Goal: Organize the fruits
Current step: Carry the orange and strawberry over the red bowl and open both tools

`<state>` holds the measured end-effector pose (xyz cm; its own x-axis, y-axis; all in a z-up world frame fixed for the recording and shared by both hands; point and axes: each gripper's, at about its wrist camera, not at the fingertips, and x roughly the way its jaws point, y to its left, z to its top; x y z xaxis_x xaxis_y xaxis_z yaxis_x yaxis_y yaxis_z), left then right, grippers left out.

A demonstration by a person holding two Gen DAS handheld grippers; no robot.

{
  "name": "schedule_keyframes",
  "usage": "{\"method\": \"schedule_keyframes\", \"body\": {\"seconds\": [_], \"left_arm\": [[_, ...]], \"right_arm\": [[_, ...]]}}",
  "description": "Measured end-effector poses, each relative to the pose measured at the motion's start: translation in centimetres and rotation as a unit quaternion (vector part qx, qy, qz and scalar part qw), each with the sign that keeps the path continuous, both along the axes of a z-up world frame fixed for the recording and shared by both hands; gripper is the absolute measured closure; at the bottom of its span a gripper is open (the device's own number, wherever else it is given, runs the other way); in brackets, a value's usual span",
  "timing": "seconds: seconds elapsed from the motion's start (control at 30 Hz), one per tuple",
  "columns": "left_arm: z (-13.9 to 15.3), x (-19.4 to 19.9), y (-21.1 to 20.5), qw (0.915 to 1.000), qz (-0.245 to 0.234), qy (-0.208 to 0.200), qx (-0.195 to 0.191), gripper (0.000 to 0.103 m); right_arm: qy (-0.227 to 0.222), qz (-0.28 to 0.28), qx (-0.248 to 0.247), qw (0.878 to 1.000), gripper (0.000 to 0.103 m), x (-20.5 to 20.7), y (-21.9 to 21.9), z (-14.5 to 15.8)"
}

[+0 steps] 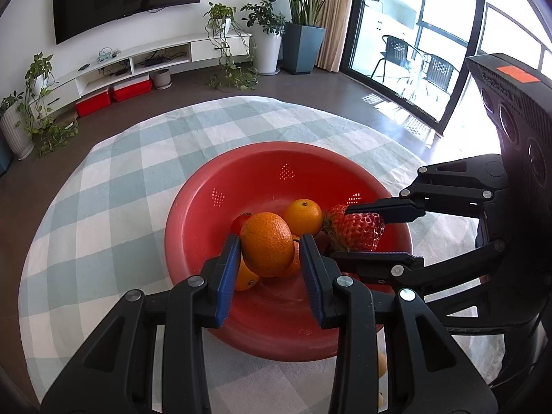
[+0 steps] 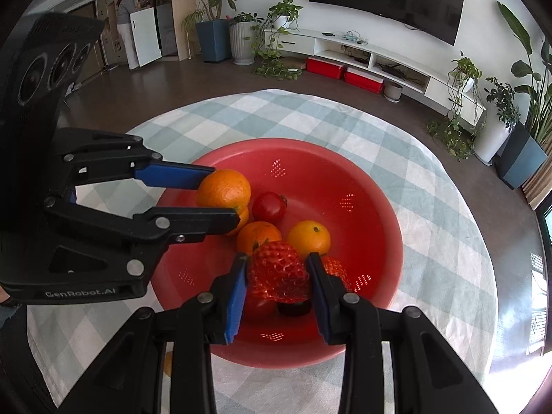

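A red colander bowl (image 1: 207,207) (image 2: 362,179) sits on the checked tablecloth. My left gripper (image 1: 270,241) (image 2: 220,195) is shut on an orange (image 1: 267,243) (image 2: 224,188) and holds it over the bowl. My right gripper (image 2: 277,265) (image 1: 348,231) is shut on a big strawberry (image 2: 277,272) (image 1: 358,229), also over the bowl. Inside lie more oranges (image 1: 303,215) (image 2: 308,238), a red tomato (image 2: 269,207) (image 1: 239,222) and another strawberry (image 2: 334,267). A dark fruit (image 2: 293,308) lies under the held strawberry.
The round table carries a blue-white checked cloth (image 1: 114,186) (image 2: 431,207). A small orange fruit (image 1: 381,362) lies on the cloth beside the bowl's near rim. Behind are a TV stand (image 1: 138,58), potted plants (image 1: 269,34) and a glass door (image 1: 414,41).
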<state>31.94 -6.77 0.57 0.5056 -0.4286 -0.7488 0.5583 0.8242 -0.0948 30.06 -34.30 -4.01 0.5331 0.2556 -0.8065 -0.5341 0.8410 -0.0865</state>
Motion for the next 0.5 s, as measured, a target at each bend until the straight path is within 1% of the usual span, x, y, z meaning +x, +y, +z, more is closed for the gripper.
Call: {"method": "schedule_keyframes", "body": {"seconds": [0.1,0.2,0.5], "left_arm": [[-1.1,0.6,-0.4,0.9999,-0.002,0.009,0.009,0.07],[-1.8,0.9,-0.3,0.9999,0.001,0.015,0.006,0.069],[-2.2,0.9,-0.5,0.9998,-0.003,0.016,0.012,0.068]], "right_arm": [[0.0,0.009,-0.016,1.0,0.066,-0.1,0.5,-0.7],[0.003,0.015,-0.034,0.999,0.066,-0.3,0.9,-1.4],[-0.007,0.017,-0.051,0.999,0.066,-0.6,0.9,-1.5]]}}
